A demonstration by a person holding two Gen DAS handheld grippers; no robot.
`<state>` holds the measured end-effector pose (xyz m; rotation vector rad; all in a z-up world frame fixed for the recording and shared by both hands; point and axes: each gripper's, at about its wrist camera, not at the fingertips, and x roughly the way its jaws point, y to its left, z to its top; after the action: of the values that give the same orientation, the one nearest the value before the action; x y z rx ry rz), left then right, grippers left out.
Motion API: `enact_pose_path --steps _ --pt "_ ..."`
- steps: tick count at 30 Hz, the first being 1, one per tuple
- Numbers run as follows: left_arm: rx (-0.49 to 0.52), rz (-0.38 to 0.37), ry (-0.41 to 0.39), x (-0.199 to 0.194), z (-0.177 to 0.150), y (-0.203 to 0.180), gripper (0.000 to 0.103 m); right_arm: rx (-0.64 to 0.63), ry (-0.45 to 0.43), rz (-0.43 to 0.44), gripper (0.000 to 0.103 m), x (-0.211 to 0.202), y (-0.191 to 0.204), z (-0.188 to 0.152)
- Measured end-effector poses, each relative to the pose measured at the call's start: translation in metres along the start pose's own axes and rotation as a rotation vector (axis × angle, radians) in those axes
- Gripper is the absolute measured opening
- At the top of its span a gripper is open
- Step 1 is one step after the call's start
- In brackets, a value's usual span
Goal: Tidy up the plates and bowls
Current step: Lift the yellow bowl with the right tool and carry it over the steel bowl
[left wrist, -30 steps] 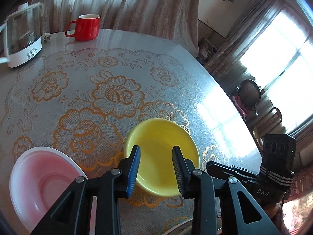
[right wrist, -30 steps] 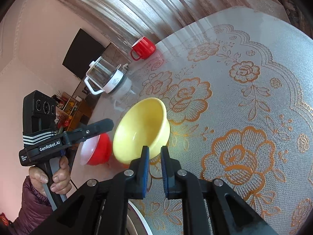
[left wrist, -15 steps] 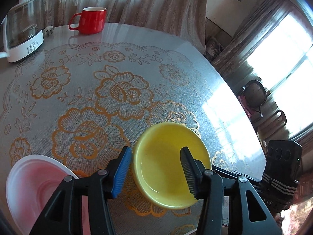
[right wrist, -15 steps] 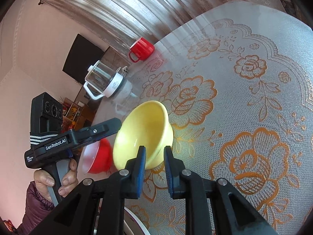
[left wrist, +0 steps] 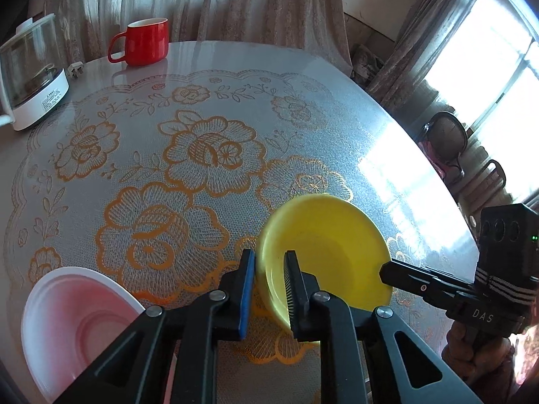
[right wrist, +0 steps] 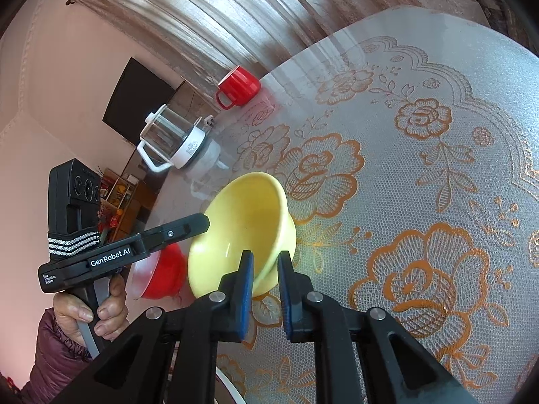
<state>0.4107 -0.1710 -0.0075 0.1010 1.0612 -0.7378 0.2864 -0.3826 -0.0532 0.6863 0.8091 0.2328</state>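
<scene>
I have the yellow bowl [left wrist: 323, 249] tilted on the counter [left wrist: 303, 107], between my two grippers. The left gripper [left wrist: 268, 289] is closing, its pads astride the near-left rim. My right gripper [right wrist: 263, 288] is clamped shut on the opposite rim. The pink bowl [left wrist: 74, 326] sits just left of it

Room: pink walls [right wrist: 67, 77], sheer curtains [left wrist: 209, 3], bright window [left wrist: 488, 67], dark chairs [left wrist: 446, 139], black wall screen [right wrist: 138, 97], floral lace-covered bench [left wrist: 209, 155].
</scene>
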Motion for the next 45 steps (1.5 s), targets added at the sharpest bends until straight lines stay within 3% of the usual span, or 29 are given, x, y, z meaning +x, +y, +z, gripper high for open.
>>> enact_pose_path --steps 2,5,8,22,30,36,45 --pt "0.004 -0.011 -0.009 0.0 -0.002 -0.003 0.022 0.009 -0.001 -0.011 0.013 -0.001 -0.002 0.0" --pt "-0.01 -0.019 0.042 0.01 -0.006 -0.004 0.028 0.027 0.014 -0.006 0.013 -0.001 -0.005 0.0" --pt "0.028 0.013 0.038 0.008 -0.012 -0.011 0.016 0.02 0.019 -0.02 0.013 -0.004 -0.004 -0.002" --pt "0.092 -0.028 -0.065 -0.058 -0.021 -0.046 0.012 -0.016 -0.039 -0.027 0.011 -0.048 0.017 -0.005" --pt "0.038 -0.059 -0.119 -0.101 -0.058 -0.056 0.012 -0.06 -0.067 -0.002 0.011 -0.086 0.047 -0.022" --pt "-0.01 -0.089 -0.204 -0.138 -0.09 -0.059 0.012 -0.091 -0.09 0.014 0.011 -0.104 0.07 -0.044" --pt "-0.011 -0.008 -0.284 -0.17 -0.147 -0.073 0.012 -0.148 -0.105 0.014 0.011 -0.124 0.101 -0.088"
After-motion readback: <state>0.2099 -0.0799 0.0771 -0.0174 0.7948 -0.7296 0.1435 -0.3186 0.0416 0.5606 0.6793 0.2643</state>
